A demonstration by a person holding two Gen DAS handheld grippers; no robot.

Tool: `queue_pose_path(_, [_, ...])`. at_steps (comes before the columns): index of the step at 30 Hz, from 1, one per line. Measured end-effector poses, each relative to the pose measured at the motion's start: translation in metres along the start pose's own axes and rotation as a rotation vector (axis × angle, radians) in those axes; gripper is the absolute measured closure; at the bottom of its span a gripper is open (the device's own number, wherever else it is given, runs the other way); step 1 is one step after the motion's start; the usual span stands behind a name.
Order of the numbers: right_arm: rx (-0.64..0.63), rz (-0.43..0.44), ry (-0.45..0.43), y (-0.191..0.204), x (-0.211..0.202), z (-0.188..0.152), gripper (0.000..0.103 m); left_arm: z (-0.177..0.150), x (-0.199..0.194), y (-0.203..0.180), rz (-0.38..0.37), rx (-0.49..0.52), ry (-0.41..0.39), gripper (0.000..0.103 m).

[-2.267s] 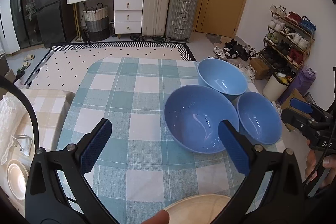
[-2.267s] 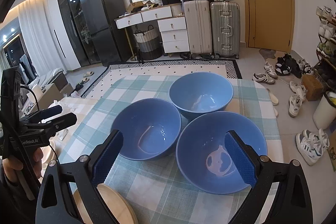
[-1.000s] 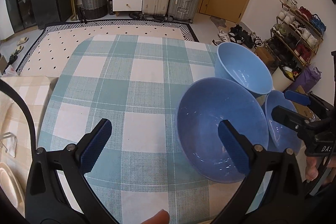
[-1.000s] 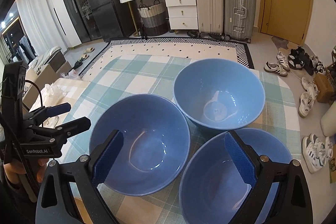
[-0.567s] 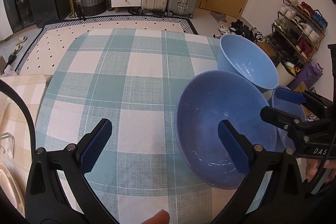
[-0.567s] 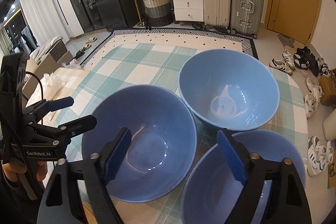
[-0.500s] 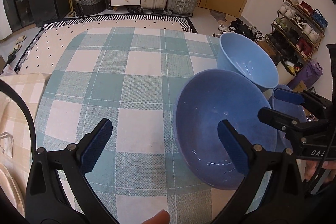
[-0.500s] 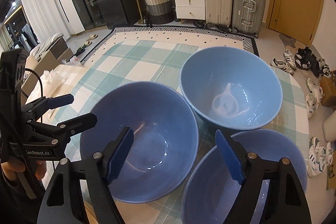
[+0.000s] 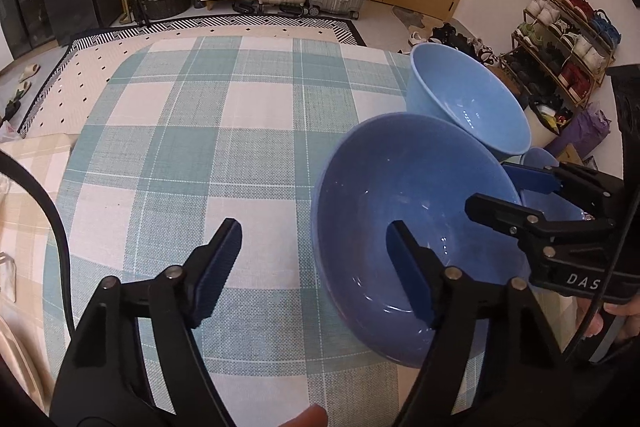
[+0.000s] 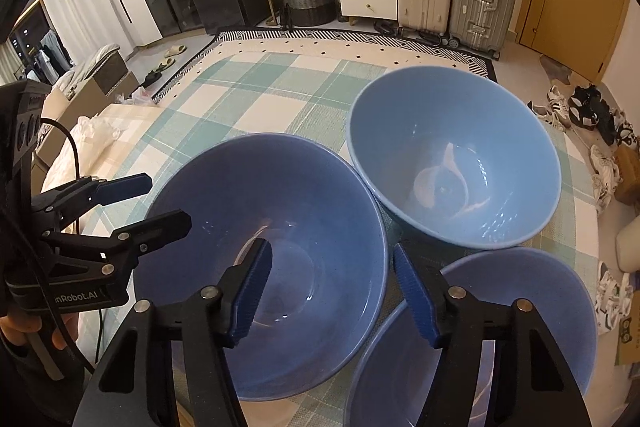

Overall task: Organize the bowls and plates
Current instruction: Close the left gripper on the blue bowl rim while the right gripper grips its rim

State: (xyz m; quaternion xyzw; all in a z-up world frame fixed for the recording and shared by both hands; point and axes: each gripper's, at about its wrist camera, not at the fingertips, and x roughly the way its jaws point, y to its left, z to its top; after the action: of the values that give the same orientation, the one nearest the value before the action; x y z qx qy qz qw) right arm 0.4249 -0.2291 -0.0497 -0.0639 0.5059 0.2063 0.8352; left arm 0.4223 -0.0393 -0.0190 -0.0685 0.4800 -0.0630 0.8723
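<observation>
Bowls, three in blue, are found grouped on the checked tablecloth (image 9: 224,155). The darker middle bowl (image 10: 272,251) is straddled at opposite rims: its left rim lies between the fingers of the left gripper (image 9: 314,263), its right rim between those of the right gripper (image 10: 332,291). Both pairs of jaws have just been closing but are seen apart, pads not pressing. The pale bowl (image 10: 456,163) stands beyond the right fingers; the third bowl (image 10: 520,315) lies under the right finger.
</observation>
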Motion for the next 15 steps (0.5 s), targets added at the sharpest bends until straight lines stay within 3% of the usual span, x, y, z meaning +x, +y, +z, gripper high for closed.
queue_pose_path(2, [-0.001,0.0,0.008,0.0,0.003,0.0,0.046,-0.001,0.002,-0.001,-0.018,0.0,0.008,0.045])
queue_pose_path(9, [0.009,-0.01,0.006,-0.003,0.006,0.0,0.057,-0.003,0.012,-0.004,-0.01,0.012,0.035,0.055])
queue_pose_path(15, [0.012,-0.03,0.006,-0.005,0.006,0.0,0.065,-0.005,0.02,-0.006,-0.008,0.016,0.057,0.073])
